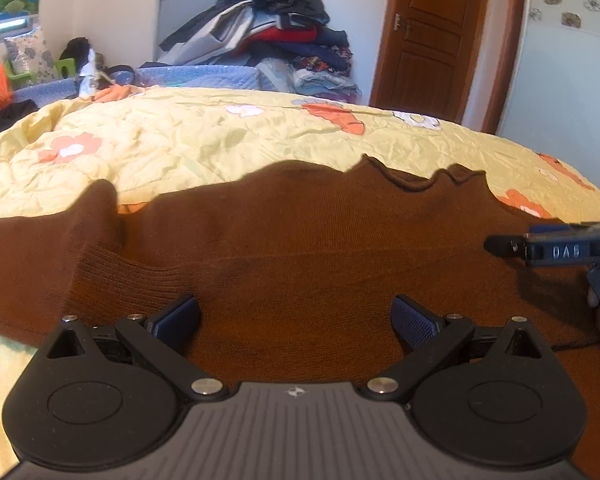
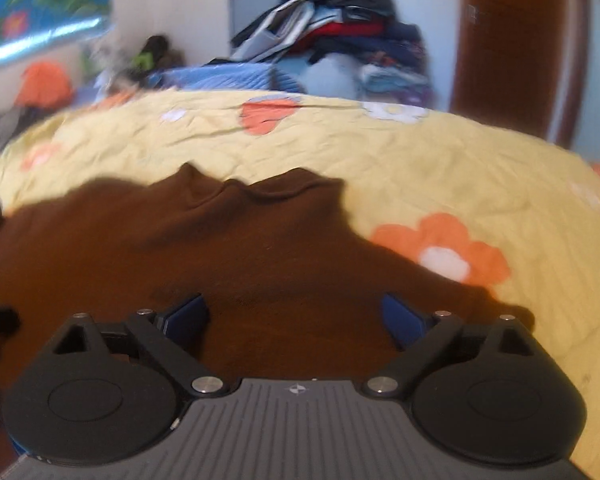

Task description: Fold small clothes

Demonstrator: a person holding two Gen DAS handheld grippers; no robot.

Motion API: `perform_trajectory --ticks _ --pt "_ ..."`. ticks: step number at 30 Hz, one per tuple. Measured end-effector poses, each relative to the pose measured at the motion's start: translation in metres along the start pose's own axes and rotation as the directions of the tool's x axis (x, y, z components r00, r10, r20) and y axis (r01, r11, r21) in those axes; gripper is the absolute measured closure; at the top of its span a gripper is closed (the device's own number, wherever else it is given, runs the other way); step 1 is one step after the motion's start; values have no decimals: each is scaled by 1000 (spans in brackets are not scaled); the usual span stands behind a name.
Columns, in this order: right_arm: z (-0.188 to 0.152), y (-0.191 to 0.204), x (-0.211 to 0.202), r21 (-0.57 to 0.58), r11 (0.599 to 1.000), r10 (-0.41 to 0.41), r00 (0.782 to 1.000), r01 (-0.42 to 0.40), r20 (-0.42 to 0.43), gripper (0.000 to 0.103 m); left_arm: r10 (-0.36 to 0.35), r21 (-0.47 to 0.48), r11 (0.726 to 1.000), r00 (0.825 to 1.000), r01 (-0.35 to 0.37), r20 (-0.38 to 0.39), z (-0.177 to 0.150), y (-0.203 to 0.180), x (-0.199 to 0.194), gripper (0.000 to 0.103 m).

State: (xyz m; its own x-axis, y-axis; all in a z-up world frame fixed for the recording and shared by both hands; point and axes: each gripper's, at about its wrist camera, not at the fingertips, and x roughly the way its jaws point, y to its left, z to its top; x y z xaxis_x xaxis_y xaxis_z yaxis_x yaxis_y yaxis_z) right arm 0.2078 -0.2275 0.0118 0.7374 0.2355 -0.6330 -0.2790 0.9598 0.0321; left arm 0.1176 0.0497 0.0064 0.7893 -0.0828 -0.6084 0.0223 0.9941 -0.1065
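Left gripper (image 1: pixel 296 322) over brown sweater (image 1: pixel 300 232), "DAS"-marked right gripper (image 1: pixel 500 246) beside.

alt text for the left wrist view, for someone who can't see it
A brown sweater lies spread across a yellow floral quilt, with the left gripper open above it, nothing between its fingers. The right gripper enters at the right edge; piled clothes sit behind the bed.

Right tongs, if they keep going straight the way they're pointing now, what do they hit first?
Most likely the brown sweater spread on the yellow quilt. The right tongs stand open just above it, though blur makes depth uncertain.
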Motion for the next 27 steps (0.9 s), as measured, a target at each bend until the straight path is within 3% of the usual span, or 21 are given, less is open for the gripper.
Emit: perform_trajectory --ticks 3,5,7,8,10,13,14,17,18,20,22,24,27 --pt "2 5 -3 -31 999 -21 1000 21 -13 2 62 -53 997 996 -59 60 5 21 -25 0" --pt "3 4 -6 -22 1000 -19 1000 19 -13 1 98 -151 985 988 -80 117 10 57 -48 0" --pt "2 5 -6 -21 1000 -23 1000 23 -11 1 155 -289 951 978 -109 142 16 107 -64 0" --pt "1 4 -5 -21 999 -24 1000 24 -11 1 187 -368 921 972 -124 142 18 138 -70 0" --pt "-3 6 1 -19 1000 -23 1000 23 -11 1 268 -534 828 957 -171 109 19 205 -73 0" --pt "-4 6 2 -19 999 -26 1000 26 -11 0 408 -745 612 913 -264 11 6 298 -73 0" --pt "-4 6 3 -18 999 -28 1000 27 -10 0 414 -787 558 910 -265 -13 0 322 -71 1" --pt "-3 6 4 -16 999 -33 999 33 -9 0 431 -841 480 902 -250 -23 -11 366 -74 1" --pt "-3 6 4 -15 999 -35 999 34 -9 0 444 -853 464 896 -240 -11 -11 376 -76 1" --pt "-4 7 4 -14 999 -35 999 35 -9 0 432 -876 439 902 -201 9 -13 392 -81 1" --pt "-4 7 5 -14 999 -34 999 34 -9 0 413 -876 440 911 -198 1 -11 401 -76 1" --pt "-4 6 5 -12 999 -33 999 33 -9 0 423 -861 455 906 -227 -15 -7 403 -70 4" --pt "-3 6 5 -13 999 -34 999 34 -9 0 444 -848 448 894 -284 -65 -5 405 -68 50"
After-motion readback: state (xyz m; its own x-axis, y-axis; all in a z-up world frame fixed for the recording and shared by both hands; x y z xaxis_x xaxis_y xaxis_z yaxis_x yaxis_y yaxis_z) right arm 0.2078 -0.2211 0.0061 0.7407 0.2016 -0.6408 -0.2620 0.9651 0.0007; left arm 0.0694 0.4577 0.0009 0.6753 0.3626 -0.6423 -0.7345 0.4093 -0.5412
